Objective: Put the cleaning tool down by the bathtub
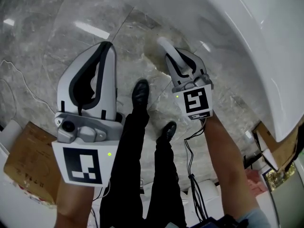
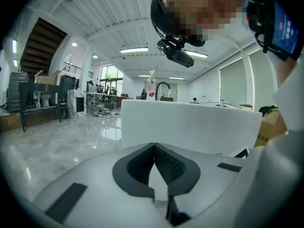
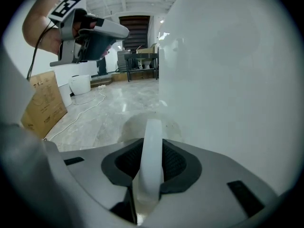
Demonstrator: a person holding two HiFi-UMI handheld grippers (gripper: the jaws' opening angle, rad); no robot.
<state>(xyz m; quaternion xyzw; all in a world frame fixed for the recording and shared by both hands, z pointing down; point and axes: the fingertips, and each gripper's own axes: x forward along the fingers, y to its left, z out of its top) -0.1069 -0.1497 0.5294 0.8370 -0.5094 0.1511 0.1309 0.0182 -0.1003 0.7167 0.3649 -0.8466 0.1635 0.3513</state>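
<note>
the right gripper (image 1: 176, 63) was clamped on the white handle of the cleaning tool (image 1: 162, 43), its pads pressed on either side with only the handle's width between them. in the right gripper view the handle ran forward out of the jaws toward a pale round head (image 3: 142, 123), low over the marble floor (image 1: 71, 27) and just beside the curved white wall of the bathtub (image 1: 247, 42). whether the head already touched the floor could not be told. the left gripper (image 1: 107, 49) hung apart to the left, its pads closed tip to tip on nothing. the step in hand looked like the set-down itself. to do it well, the tool probably wanted lowering until the head sat flat on the floor, close to the tub wall without scraping it. the grip was best eased only once the weight rested, since a handle let go while tilted could topple toward the person's shoes (image 1: 140, 91).
</note>
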